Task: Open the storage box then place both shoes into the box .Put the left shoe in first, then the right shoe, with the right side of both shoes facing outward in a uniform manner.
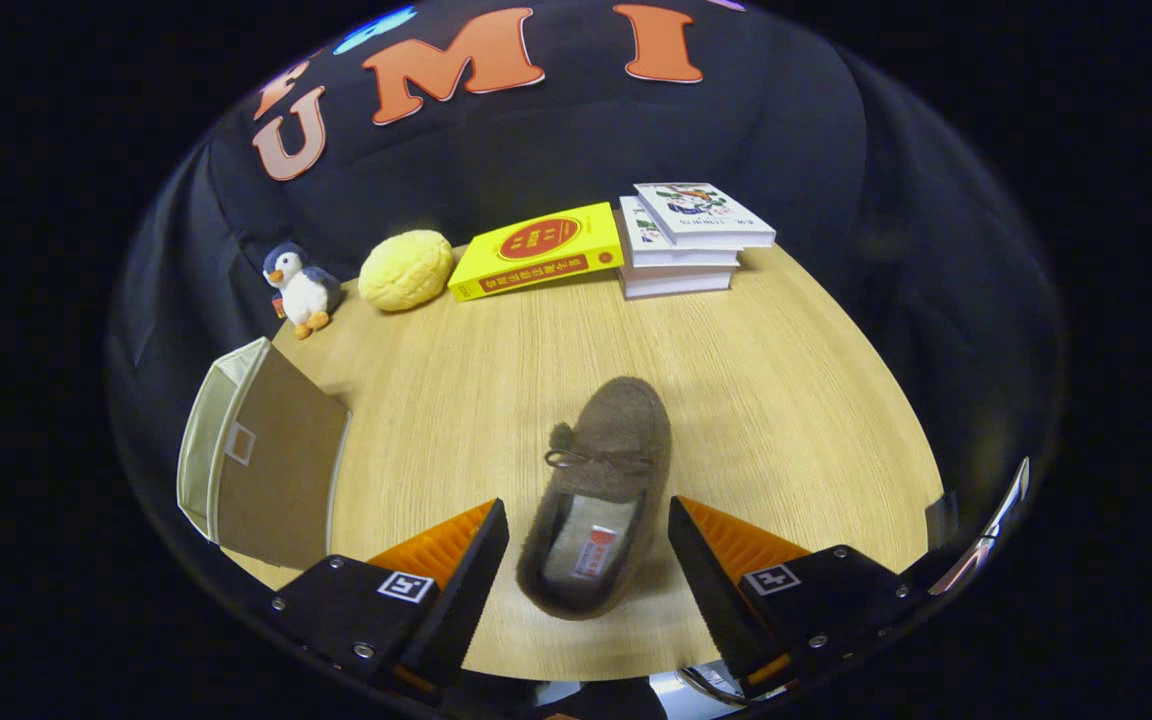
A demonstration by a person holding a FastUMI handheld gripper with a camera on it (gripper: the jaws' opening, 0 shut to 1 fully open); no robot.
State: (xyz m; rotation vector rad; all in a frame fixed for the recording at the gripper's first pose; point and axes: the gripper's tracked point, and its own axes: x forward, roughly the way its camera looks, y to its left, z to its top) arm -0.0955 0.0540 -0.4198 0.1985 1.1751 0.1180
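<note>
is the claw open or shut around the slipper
Open. The claw has its fingers spread on either side of the brown slipper's heel end, with a gap on both sides; neither finger presses on it.

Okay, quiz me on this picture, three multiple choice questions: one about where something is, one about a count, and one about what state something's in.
1. Where does the brown shoe lie?
A. Between the open jaws, heel end nearest
B. Inside the storage box
C. On the book stack

2. How many shoes show on the table?
A. Three
B. Two
C. One

3. What state is the gripper in?
A. Shut on the shoe
B. Open, with a gap at each side of the shoe
C. Shut on nothing

Answers:
1. A: the shoe lies on the wood, a finger at each side of its heel end.
2. C: a single brown shoe shows there; the storage box stands beyond the left finger.
3. B: bare table shows between each finger and the shoe.
</note>
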